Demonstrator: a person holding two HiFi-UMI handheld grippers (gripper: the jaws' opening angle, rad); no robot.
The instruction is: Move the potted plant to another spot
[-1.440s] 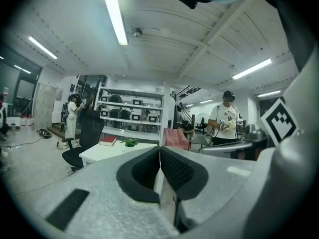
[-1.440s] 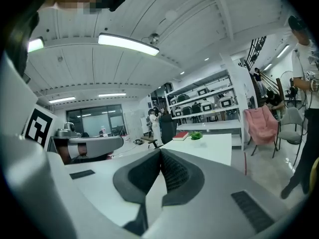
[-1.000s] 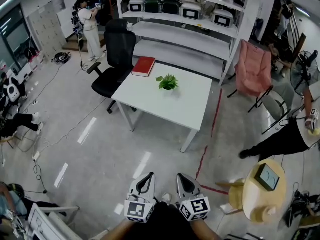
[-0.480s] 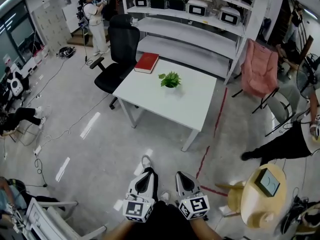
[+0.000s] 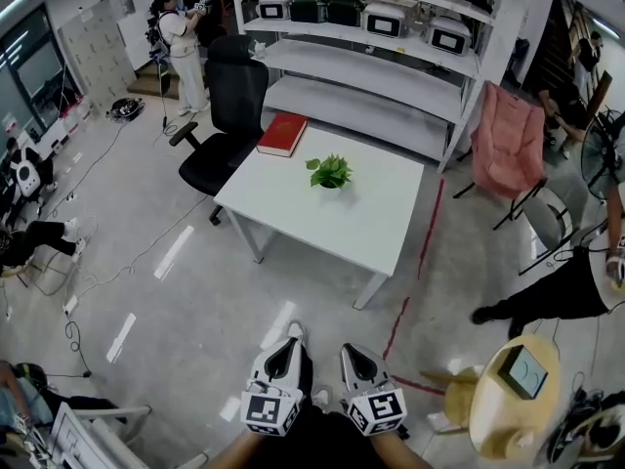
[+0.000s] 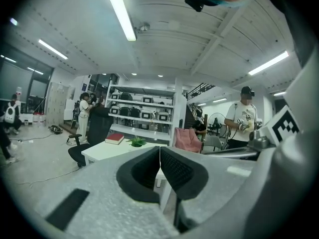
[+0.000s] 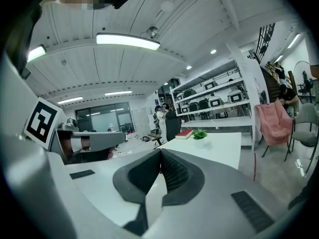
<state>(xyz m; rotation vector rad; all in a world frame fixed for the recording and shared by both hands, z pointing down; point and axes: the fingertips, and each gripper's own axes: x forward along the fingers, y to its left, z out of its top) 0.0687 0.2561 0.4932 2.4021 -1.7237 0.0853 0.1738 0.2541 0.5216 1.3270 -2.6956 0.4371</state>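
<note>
A small potted plant (image 5: 330, 172) with green leaves stands near the middle back of a white table (image 5: 371, 223). It shows small and far off as the potted plant (image 6: 136, 142) in the left gripper view and the potted plant (image 7: 200, 133) in the right gripper view. My left gripper (image 5: 285, 348) and right gripper (image 5: 354, 352) are held close to my body at the bottom of the head view, well short of the table. Both have their jaws closed together with nothing between them.
A red book (image 5: 282, 133) lies on the table's back left corner. A black office chair (image 5: 223, 125) stands left of the table, white shelving (image 5: 371, 66) behind it, a pink chair (image 5: 506, 145) to the right. A round wooden stool (image 5: 513, 384) is at my right. People stand around.
The view has shifted slightly as I step across the floor; the table sits a little lower and nearer in the head view. Both grippers stay shut and low.
</note>
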